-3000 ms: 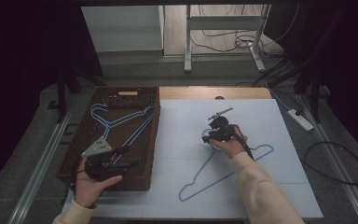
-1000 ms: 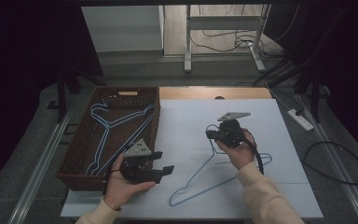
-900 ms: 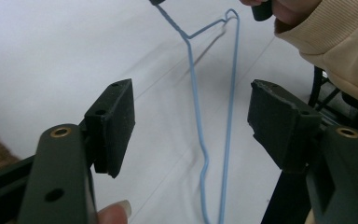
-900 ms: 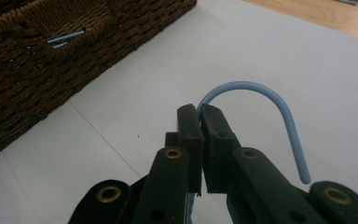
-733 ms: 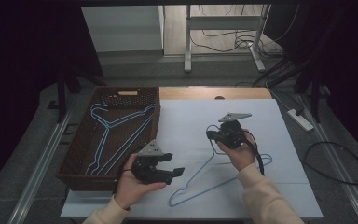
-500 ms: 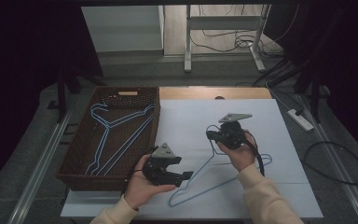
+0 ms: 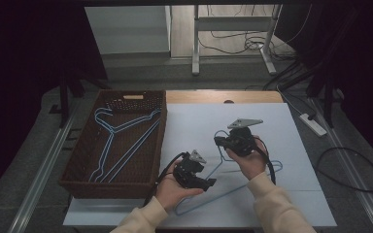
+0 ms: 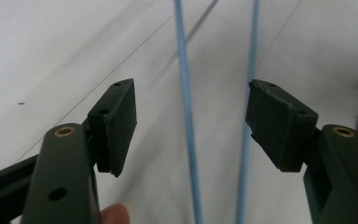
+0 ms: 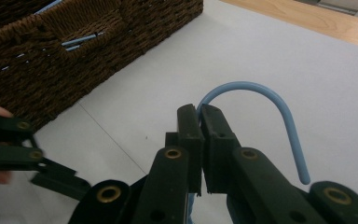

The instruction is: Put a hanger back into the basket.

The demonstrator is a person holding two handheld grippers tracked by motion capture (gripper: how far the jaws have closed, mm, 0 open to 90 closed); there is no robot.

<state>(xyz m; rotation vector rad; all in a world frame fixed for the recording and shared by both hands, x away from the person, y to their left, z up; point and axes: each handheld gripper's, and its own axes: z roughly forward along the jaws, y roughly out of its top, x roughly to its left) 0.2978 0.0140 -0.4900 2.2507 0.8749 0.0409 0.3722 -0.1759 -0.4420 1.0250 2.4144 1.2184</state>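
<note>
the blue hanger lies on the white worktop, just right of the brown wicker basket, its hook end lifted toward the far side. the right tongs are clenched on the hanger's neck, right below the curved hook, which arches up and over to the right in the right gripper view. the left tongs stand released and have just been closing a little; two blue wires of the hanger run between the pads without touching them. in the high view the left tongs sit over the hanger's lower part, near the worktop's front edge. two more blue hangers lie inside the basket
</note>
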